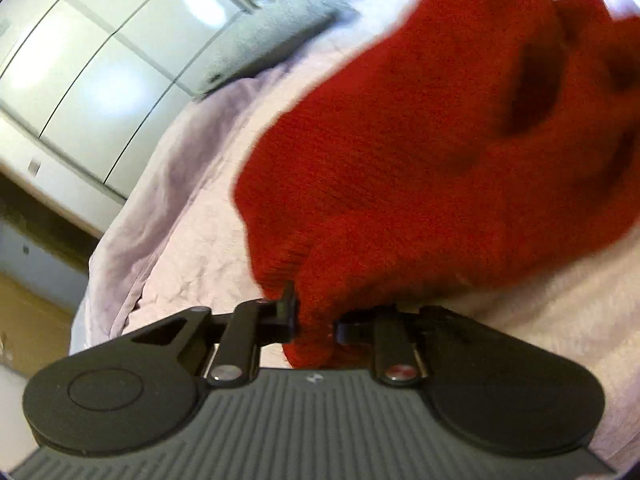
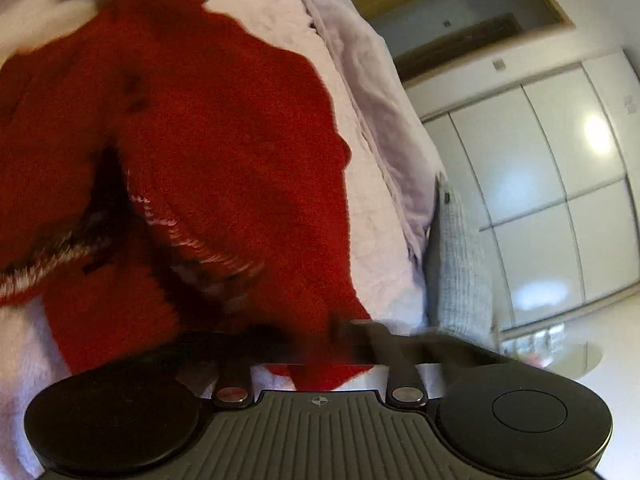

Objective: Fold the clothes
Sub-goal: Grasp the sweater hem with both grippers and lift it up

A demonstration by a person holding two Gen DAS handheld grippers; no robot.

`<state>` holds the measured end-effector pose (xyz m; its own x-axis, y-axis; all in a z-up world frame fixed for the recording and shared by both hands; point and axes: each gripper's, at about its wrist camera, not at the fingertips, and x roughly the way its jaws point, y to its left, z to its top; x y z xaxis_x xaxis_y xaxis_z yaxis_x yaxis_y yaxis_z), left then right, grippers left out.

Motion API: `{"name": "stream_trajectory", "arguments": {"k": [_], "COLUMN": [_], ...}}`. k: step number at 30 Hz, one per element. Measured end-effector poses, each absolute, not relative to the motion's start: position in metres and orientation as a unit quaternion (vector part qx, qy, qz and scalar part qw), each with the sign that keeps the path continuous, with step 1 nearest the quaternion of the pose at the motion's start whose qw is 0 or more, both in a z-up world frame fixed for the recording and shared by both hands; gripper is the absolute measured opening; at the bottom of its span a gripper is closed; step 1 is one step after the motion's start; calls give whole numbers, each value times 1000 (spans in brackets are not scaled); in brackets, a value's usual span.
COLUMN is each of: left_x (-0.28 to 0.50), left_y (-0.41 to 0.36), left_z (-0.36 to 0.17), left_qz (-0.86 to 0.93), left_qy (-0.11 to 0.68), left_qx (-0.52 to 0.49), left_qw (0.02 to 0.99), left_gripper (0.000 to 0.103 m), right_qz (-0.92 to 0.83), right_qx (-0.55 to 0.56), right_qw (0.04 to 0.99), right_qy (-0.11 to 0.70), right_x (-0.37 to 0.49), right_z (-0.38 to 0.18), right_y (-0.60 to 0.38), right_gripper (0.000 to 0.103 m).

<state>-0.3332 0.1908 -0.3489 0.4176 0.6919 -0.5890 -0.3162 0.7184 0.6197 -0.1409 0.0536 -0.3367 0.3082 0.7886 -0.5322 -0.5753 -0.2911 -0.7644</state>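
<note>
A red knitted sweater [image 1: 420, 140] lies crumpled on a pale pink bed cover [image 1: 192, 240]. In the left wrist view my left gripper [image 1: 314, 320] is shut on a ribbed edge of the sweater, with red fabric bunched between its black fingers [image 1: 288, 312]. The right wrist view shows the same sweater [image 2: 220, 140], with a white-striped trim [image 2: 160, 220] near its opening. My right gripper [image 2: 316, 340] is blurred. It looks shut on the sweater's near edge, and red cloth fills the gap between the jaws.
The bed cover [image 2: 372, 200] hangs in folds over the bed's side. A grey textured pillow [image 1: 272, 40] [image 2: 460, 272] lies at the bed's edge. White wardrobe doors [image 1: 100, 80] [image 2: 540, 200] stand beyond the bed.
</note>
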Motion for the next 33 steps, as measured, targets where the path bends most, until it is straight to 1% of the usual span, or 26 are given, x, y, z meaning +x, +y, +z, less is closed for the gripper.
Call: {"name": "stream_trajectory", "arguments": {"k": [4, 7, 11, 15, 19, 22, 25, 29, 33], "left_x": [-343, -349, -363, -380, -395, -415, -433, -445, -450], "left_y": [219, 244, 266, 265, 246, 220, 197, 169, 151], "left_z": [-291, -234, -144, -60, 2, 28, 44, 55, 65], "left_qz": [360, 401, 440, 455, 458, 454, 446, 438, 436], "left_qy": [402, 350, 261, 180, 116, 84, 70, 76, 100], "left_qx": [141, 121, 115, 134, 147, 143, 136, 123, 116], "left_qw": [830, 838, 852, 862, 869, 876, 882, 888, 887], "left_gripper": [13, 13, 13, 13, 13, 13, 13, 13, 13], "right_qz": [567, 540, 511, 497, 492, 496, 499, 516, 532], "right_qx": [-487, -421, -357, -290, -233, -212, -214, -228, -240], "right_qw": [664, 729, 781, 814, 833, 834, 831, 817, 805], "right_qy": [-16, 11, -29, -76, -104, -114, -119, -113, -103], "right_x": [-122, -105, -100, -103, -117, -129, -144, -160, -160], "right_z": [-281, -222, -140, -58, 11, 43, 55, 59, 69], "right_y": [67, 81, 89, 87, 66, 40, 10, -27, -28], "right_gripper": [3, 3, 3, 3, 3, 3, 3, 3, 3]}}
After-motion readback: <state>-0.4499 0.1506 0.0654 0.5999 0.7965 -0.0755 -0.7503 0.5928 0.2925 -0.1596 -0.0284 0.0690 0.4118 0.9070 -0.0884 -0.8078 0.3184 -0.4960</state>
